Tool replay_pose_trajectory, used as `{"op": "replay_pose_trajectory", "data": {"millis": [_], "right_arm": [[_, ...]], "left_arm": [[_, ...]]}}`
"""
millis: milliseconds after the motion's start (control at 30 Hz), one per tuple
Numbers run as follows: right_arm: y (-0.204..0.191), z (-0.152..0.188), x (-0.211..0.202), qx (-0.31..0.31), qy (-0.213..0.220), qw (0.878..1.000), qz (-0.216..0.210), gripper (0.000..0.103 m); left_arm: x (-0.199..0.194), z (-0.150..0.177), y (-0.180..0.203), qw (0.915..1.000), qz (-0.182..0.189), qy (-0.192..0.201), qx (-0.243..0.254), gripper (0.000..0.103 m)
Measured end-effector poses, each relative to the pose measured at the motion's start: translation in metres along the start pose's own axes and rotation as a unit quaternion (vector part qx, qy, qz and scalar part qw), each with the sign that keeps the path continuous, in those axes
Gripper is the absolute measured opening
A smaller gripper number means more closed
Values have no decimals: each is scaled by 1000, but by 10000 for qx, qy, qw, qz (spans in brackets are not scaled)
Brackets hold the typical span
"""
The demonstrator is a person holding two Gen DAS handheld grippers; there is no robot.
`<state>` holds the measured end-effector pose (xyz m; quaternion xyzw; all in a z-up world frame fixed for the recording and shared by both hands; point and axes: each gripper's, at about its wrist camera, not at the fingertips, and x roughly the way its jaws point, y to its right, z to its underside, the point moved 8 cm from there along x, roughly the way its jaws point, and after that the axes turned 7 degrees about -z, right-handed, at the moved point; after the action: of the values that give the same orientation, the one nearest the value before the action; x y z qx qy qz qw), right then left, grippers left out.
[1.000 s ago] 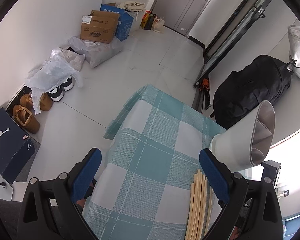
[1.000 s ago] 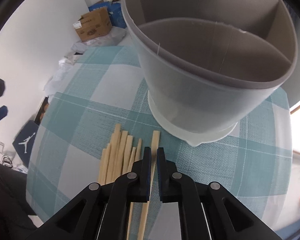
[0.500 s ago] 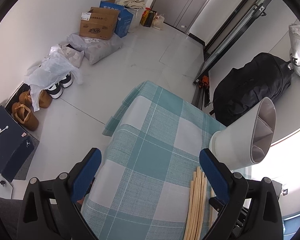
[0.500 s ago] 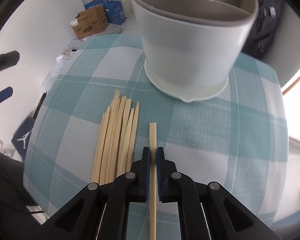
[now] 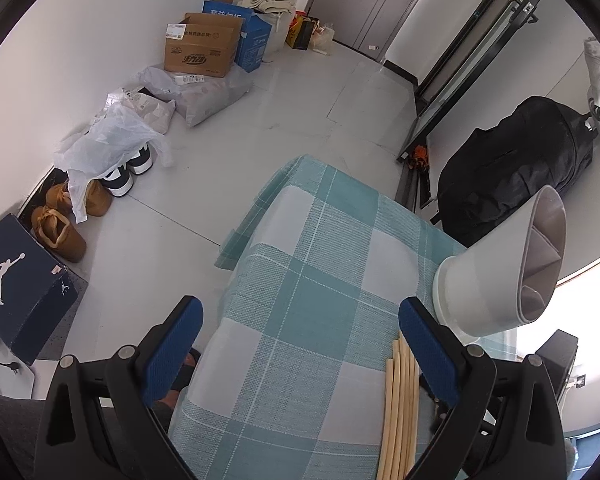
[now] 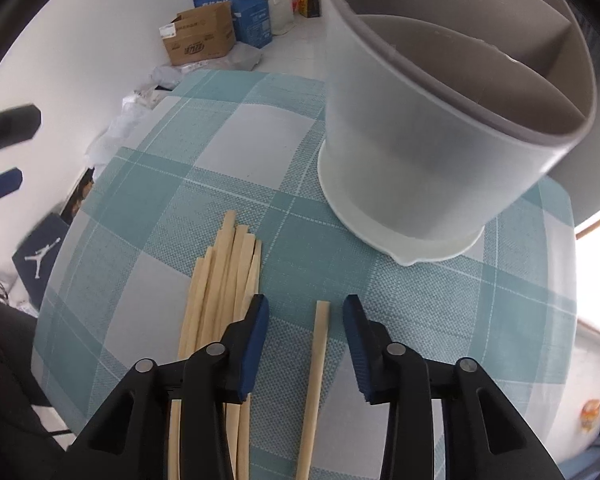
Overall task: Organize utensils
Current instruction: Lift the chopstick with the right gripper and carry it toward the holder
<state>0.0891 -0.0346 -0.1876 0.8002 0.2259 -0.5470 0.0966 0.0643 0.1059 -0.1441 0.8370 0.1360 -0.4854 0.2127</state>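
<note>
The right tongs stand open over the cloth, with one stick lying loose between the blue pads, touching neither. To their left, just beside the left pad, lies the bundle of the other sticks, side by side. Ahead and to the right stands the holder, upright on the cloth, its inner walls splitting it into compartments that look empty as far as they show.

The left tongs are open too and hold nothing. They hang over the near part of the cloth, with the bundle under their right pad and the holder ahead to the right.

The risks, as I judge them: the stick is thin and lies flat, so pads that close too high would slide over it or tip it sideways. The left pad sits close to the bundle, so a descent could nudge those sticks or pinch one along with the single one. A grip far from the middle could let the stick swing and catch the holder's rim.
</note>
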Motion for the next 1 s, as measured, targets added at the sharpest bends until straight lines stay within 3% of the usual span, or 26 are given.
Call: {"op": "replay_pose_trajectory", "data": {"millis": [67,100,267,433,600,733,800,1000], "right_arm": [[7,3,-1,97,36,9999,-16,10],[9,5,-3,108,40,9999,-28,7],[17,5,-8,139,62,9996,-225,6],[38,0,-60,515,845,9929,-659,6],[56,-3,-116,994,1794,9726,-1097,6],[73,-2,-148,1433,2366,9499,-1452,6],[82,3,-161,1543,2527,9419,-1589,6],[86,5,-169,1617,2623,9355,-1729,6]], "left_arm": [[2,3,2,9999,-59,-11,81,96],[2,4,3,9999,-81,-22,119,96],[6,14,10,9984,-292,-24,483,96],[19,41,20,9926,-446,-366,1064,96],[26,75,36,9805,-540,-745,1733,96],[33,82,40,9776,-569,-1008,1759,96],[36,84,40,9769,-634,-1053,1748,96],[45,89,48,9727,-864,-1056,1879,96]]}}
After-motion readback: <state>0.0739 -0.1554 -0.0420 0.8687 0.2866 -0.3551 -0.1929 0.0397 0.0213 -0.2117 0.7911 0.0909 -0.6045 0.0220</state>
